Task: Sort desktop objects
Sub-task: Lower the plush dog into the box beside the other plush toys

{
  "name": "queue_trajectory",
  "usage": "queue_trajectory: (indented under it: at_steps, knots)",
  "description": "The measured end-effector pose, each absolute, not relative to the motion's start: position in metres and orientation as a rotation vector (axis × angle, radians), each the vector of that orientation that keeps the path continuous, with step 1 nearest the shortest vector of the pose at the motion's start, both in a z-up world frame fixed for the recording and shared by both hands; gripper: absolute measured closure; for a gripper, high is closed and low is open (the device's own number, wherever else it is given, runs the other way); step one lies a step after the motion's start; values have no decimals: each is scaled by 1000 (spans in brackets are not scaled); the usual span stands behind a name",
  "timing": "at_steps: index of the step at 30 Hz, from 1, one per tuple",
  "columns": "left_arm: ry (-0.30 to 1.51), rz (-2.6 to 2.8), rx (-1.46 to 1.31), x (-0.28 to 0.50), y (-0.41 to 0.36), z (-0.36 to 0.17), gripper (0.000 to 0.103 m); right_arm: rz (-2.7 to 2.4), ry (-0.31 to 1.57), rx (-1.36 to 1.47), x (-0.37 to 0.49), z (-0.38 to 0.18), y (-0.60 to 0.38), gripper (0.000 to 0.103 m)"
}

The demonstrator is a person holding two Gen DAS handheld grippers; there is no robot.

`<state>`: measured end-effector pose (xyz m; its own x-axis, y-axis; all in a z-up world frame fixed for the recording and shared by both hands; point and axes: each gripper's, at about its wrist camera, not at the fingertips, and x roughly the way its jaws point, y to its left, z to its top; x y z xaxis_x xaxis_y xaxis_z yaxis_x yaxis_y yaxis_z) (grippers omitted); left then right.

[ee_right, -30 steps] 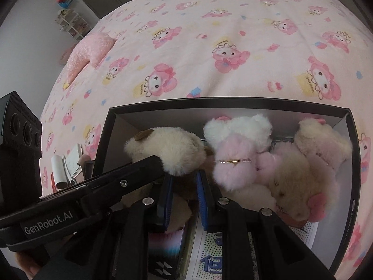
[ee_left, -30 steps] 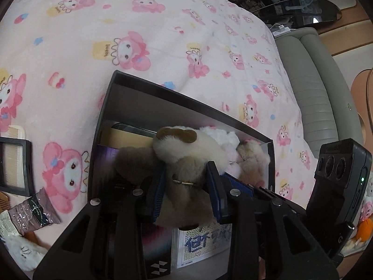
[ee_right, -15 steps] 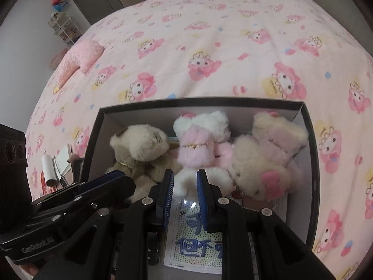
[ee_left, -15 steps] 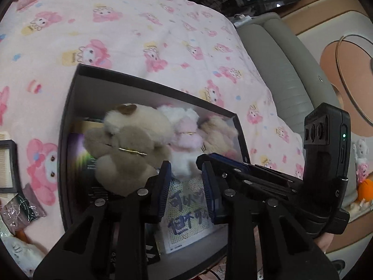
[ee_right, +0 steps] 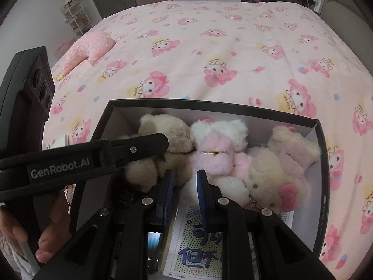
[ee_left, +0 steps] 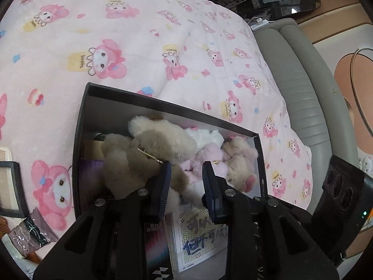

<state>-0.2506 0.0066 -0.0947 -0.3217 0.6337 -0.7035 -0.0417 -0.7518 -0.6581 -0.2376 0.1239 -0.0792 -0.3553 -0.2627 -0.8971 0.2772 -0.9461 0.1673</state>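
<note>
Three plush bears sit in the black box (ee_right: 322,186) on the pink bedspread (ee_right: 233,46).

Your left gripper (ee_left: 185,186) hangs over the beige bear (ee_left: 149,154), its jaws nearly together after just closing, then easing slightly apart, pinching nothing. Your right gripper (ee_right: 184,191) is pressed nearly together and empty, above the printed sheet (ee_right: 198,252), near the pink-and-white bear (ee_right: 216,149) and cream bear (ee_right: 275,175).

My tongs' fingers (ee_left: 163,186) are matt black plastic with ribbed blue pads and small shiny metal screws. The box (ee_right: 322,163) looks like matt black card, pale inside. The beige bear (ee_left: 149,154), pink-and-white bear (ee_right: 219,154) and cream bear (ee_right: 275,175) are fluffy plush. The bedspread (ee_right: 233,46) is soft printed fleece. The sachet (ee_left: 30,233) is crinkly and glossy.
</note>
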Motion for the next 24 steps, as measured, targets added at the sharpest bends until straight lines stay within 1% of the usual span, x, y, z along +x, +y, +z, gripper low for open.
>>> queue_trajectory:
  at_steps: [4, 7, 10, 12, 16, 21, 24]
  knots:
    - [-792, 2135, -1481, -229, -8, -90, 73, -2150, -53, 1593, -232, -93, 113, 86]
    - [-727, 2164, -1510, -221, -7, -89, 73, -2188, 16, 1623, -229, -102, 108, 86]
    - [-699, 2196, -1514, -219, -3, -88, 73, -2264, 70, 1652, -239, -112, 107, 86]
    - [-707, 2200, -1503, -219, -3, -89, 73, -2267, 45, 1641, -246, -116, 107, 87]
    - [-704, 2205, -1476, -220, -3, -88, 74, -2259, 92, 1602, -254, -123, 94, 87]
    - [-774, 2187, -1463, -222, -14, -91, 73, -2237, 88, 1570, -263, -127, 85, 87]
    - [-762, 2140, -1449, -221, -13, -89, 72, -2268, 80, 1586, -259, -119, 93, 87]
